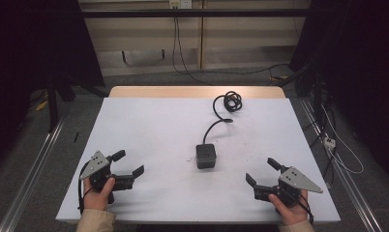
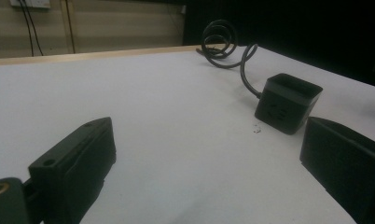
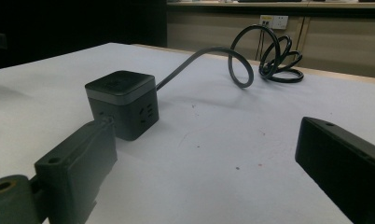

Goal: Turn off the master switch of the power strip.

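A black cube-shaped power socket (image 1: 205, 155) (image 2: 287, 102) (image 3: 122, 103) rests near the middle of the white table top (image 1: 149, 130). Its black cable (image 1: 221, 113) (image 2: 225, 49) (image 3: 251, 58) runs to the far edge and ends in a loose coil. My left gripper (image 1: 129, 163) (image 2: 209, 158) is held low at the front left, open, jaws pointing toward the cube, nothing between them. At the front right my right gripper (image 1: 262, 171) (image 3: 209, 163) is open too, aimed at the cube from the other side, with a wide bare gap between its jaws.
The table's wooden far edge (image 1: 197, 91) borders a floor with loose cables (image 1: 231, 72). A wall socket (image 1: 179, 4) (image 3: 273, 21) sits on the back wall. Metal rails (image 1: 30, 169) run along both sides of the table, with a white power strip (image 1: 329, 141) at the right.
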Demonstrator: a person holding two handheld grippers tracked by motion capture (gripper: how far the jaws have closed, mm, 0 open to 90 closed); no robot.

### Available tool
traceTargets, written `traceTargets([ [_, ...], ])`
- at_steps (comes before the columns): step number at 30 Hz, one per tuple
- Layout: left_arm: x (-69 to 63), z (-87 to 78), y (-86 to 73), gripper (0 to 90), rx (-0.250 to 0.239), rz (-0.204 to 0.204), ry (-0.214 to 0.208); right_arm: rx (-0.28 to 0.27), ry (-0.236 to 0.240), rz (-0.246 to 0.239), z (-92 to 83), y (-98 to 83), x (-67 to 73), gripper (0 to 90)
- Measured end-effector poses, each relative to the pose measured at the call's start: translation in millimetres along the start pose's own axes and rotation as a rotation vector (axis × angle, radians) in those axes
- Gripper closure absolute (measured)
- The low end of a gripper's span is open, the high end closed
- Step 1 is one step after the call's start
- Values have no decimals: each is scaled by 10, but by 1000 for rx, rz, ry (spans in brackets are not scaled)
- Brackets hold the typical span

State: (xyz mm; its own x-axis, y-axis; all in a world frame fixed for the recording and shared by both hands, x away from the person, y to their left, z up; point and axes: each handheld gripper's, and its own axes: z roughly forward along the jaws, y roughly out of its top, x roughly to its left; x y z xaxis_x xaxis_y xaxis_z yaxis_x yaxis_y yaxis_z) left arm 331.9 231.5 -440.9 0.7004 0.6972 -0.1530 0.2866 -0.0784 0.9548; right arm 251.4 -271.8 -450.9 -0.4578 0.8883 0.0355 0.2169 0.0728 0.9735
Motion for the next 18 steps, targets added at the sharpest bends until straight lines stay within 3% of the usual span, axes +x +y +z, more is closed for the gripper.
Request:
traceTargets([
  [18,6,-1,7,31,6,10,-2,11,14,-10,53,37,35,49],
])
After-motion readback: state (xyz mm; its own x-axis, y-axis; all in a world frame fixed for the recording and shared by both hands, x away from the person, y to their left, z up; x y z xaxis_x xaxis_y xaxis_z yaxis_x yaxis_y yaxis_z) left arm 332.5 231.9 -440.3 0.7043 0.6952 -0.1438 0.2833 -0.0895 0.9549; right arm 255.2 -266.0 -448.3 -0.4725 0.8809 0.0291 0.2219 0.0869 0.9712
